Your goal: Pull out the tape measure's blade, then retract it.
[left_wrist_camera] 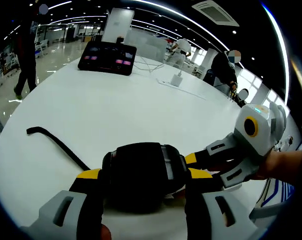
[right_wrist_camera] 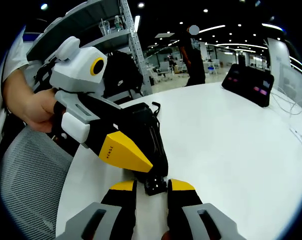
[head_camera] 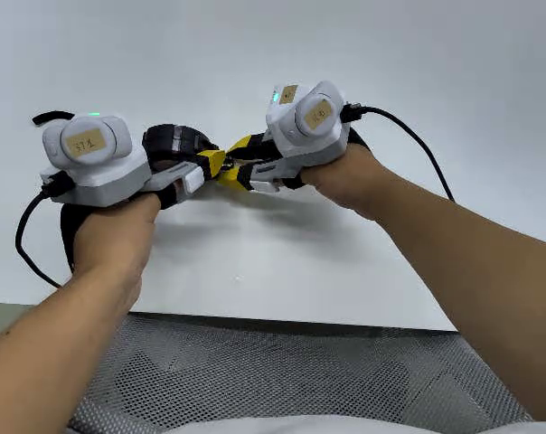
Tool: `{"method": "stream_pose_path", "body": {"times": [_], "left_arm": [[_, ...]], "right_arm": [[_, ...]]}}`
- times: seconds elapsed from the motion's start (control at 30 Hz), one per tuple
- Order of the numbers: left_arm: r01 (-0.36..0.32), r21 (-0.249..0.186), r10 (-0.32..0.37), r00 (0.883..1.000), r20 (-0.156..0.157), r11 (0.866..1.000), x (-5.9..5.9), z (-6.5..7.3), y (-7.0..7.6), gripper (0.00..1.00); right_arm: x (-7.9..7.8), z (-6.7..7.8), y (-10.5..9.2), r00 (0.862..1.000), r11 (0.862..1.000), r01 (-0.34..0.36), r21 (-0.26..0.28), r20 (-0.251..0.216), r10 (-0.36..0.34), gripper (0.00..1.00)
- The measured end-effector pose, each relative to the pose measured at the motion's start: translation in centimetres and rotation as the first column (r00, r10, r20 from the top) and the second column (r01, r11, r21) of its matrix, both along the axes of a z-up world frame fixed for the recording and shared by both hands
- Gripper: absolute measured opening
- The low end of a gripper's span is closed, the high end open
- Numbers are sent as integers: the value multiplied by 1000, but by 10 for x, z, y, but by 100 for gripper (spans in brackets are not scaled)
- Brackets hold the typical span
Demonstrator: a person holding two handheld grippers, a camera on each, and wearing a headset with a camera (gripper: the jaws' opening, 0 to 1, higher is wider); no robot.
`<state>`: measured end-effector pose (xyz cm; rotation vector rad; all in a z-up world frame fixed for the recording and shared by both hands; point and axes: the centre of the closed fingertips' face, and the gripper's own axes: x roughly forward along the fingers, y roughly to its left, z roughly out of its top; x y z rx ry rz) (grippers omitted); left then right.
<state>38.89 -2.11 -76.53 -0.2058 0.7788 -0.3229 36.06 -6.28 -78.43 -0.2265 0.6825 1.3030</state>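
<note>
Tape measure (left_wrist_camera: 141, 172): black case, held up off the white table (left_wrist_camera: 91, 100), which lies under it.
Blade: no drawn length shows at the case mouth; judged not yet pulled out.
End piece (right_wrist_camera: 155, 185): small black tab just outside the case, on its right side; taken to be the blade's tip, though too small to be sure.
Left gripper (left_wrist_camera: 143, 176): jaws clamped on the case, one yellow-tipped pad on each flank.
Right gripper (right_wrist_camera: 152, 190): touching range of the case, on its right; jaws nearly together, pinching the end piece between the pads.
Key relation: case and end piece lie on one line that runs across the person, left to right in the head view. The right gripper sits on the tip end of that line, the left holds the body.
Next move (judgement): draw the right gripper away from the case along that line, with the left bracing the case.
Risk (judgement): small tab, thin grip; it may slip free.
Black cable (left_wrist_camera: 56, 142): lies on the table beyond the case, well apart.
</note>
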Motion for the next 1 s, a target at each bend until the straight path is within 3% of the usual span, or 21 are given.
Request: {"method": "stream_pose_path", "body": {"times": [0.43, 0.53, 0.67, 1.0], "left_arm": [[12, -4, -12, 1000, 0, 1000, -4, 0, 1, 63], [9, -20, -9, 1000, 9, 1000, -6, 2, 4, 64], [38, -12, -38, 999, 34, 999, -10, 6, 5, 64], [86, -15, -85, 995, 58, 996, -20, 13, 11, 67]], "right_arm": [[1, 3, -6, 1000, 1000, 17, 7, 5, -17, 20], [0, 5, -9, 1000, 1000, 21, 10, 16, -21, 20], [-2, 8, -16, 999, 999, 43, 18, 14, -43, 22], [-3, 21, -39, 993, 992, 119, 38, 5, -119, 26]]}}
